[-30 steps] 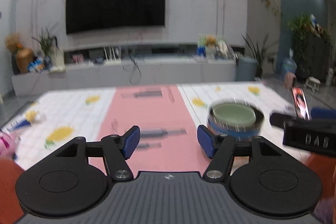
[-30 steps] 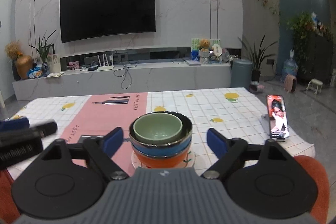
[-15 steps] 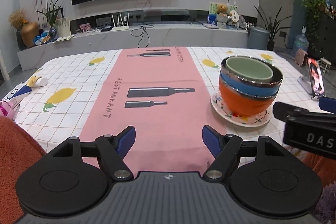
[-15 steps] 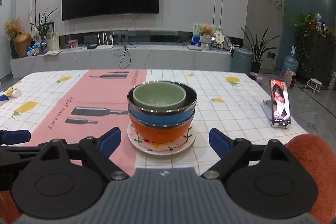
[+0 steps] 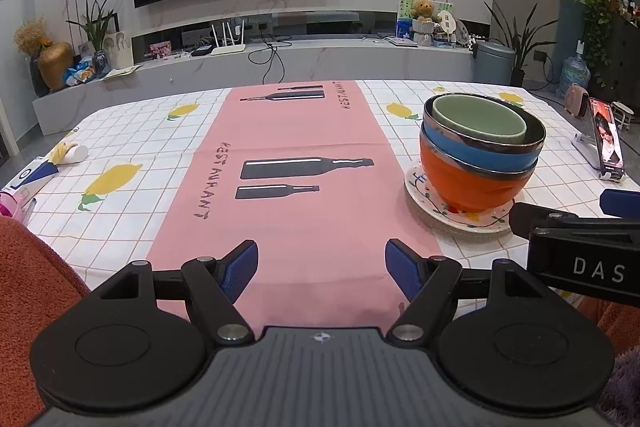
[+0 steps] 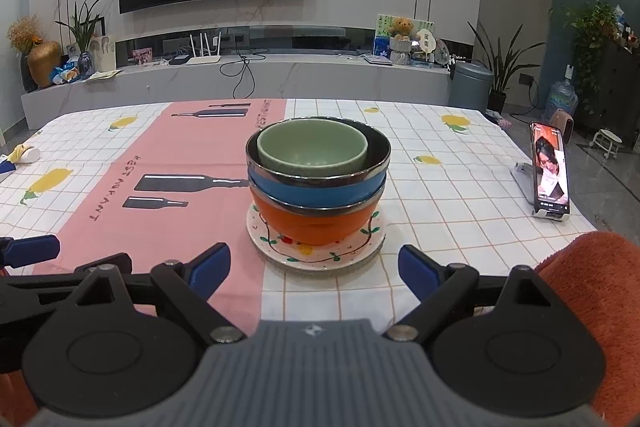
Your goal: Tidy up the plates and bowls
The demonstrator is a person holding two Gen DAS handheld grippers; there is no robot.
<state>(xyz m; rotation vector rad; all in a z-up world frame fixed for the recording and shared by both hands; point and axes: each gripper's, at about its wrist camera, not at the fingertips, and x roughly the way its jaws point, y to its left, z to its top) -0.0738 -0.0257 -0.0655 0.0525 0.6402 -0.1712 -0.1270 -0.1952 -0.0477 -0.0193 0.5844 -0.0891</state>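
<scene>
Bowls (image 6: 318, 179) are sitting nested, green in blue in orange, on a plate (image 6: 316, 251) at frame centre. Left gripper (image 5: 322, 269) and right gripper (image 6: 314, 269) are hovering low in frame, jaws apart, holding nothing. Stack looks organized; no further move is evident.

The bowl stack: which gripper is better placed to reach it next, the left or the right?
Probably the right. The right gripper is open and faces the bowl stack on its plate straight ahead. The left gripper, also open, points at the pink runner, with the stack off to its right.
</scene>
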